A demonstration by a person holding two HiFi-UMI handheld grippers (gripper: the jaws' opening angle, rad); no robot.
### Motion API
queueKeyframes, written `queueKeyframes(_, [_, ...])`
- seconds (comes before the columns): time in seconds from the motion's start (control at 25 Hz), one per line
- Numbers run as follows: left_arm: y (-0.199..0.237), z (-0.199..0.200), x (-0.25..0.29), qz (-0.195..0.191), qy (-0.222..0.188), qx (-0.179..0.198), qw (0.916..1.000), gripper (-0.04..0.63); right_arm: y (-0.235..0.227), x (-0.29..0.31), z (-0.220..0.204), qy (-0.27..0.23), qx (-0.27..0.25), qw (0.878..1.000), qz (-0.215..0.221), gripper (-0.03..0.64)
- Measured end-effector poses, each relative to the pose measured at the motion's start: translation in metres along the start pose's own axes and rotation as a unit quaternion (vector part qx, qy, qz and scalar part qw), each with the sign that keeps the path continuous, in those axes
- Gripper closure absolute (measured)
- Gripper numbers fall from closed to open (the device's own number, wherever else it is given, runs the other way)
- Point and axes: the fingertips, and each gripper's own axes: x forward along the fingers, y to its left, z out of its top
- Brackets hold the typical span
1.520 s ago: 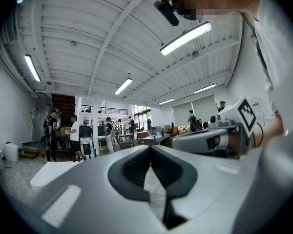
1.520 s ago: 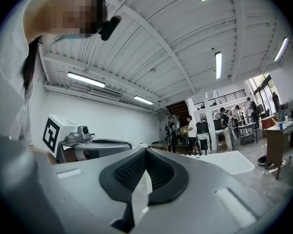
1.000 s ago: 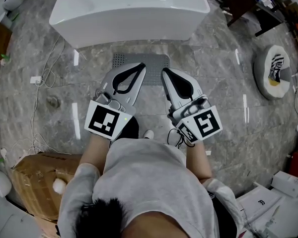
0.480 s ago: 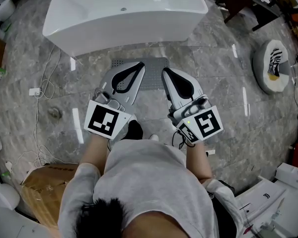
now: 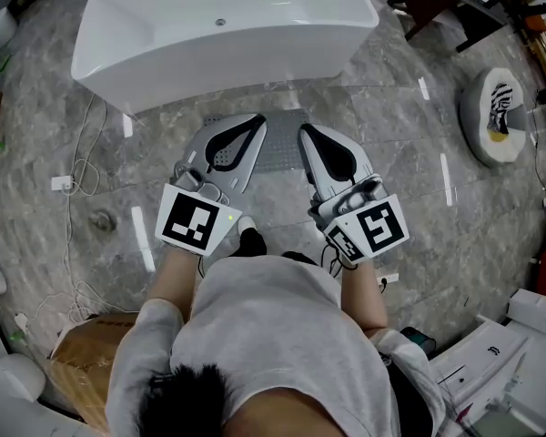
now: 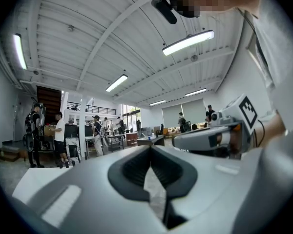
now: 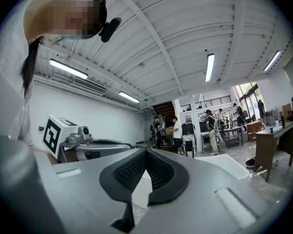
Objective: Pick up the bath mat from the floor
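Beside the bathtub [image 5: 227, 35], left tongs [image 5: 257, 121] and right tongs [image 5: 303, 132], both pressed together empty, hide much of the bath mat [image 5: 281, 146].

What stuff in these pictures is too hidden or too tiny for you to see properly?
- Bath mat, head view: the left gripper and right gripper cover both its sides.
- Bath mat, gripper views: neither shows it; each gripper's own shut jaws fill the bottom.
- Striped thing on the round cushion, head view: too small to name.
- Cardboard box, head view: partly behind the person's shoulder.
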Motion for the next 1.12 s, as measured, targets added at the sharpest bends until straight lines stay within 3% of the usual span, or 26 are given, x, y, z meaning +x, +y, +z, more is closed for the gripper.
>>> queueKeyframes(0.6, [0.038,-0.017,0.006,0.002,0.008,-0.017,0.9998,0.595,-0.012,0.021,-0.011,0.013,-0.002,1.0,-0.027,0.617])
queueKeyframes(1.12, [0.053,-0.017,0.046,0.034,0.019,-0.019,0.999,0.595,-0.058,0.044,-0.005,0.015,0.0,1.0,0.007,0.617])
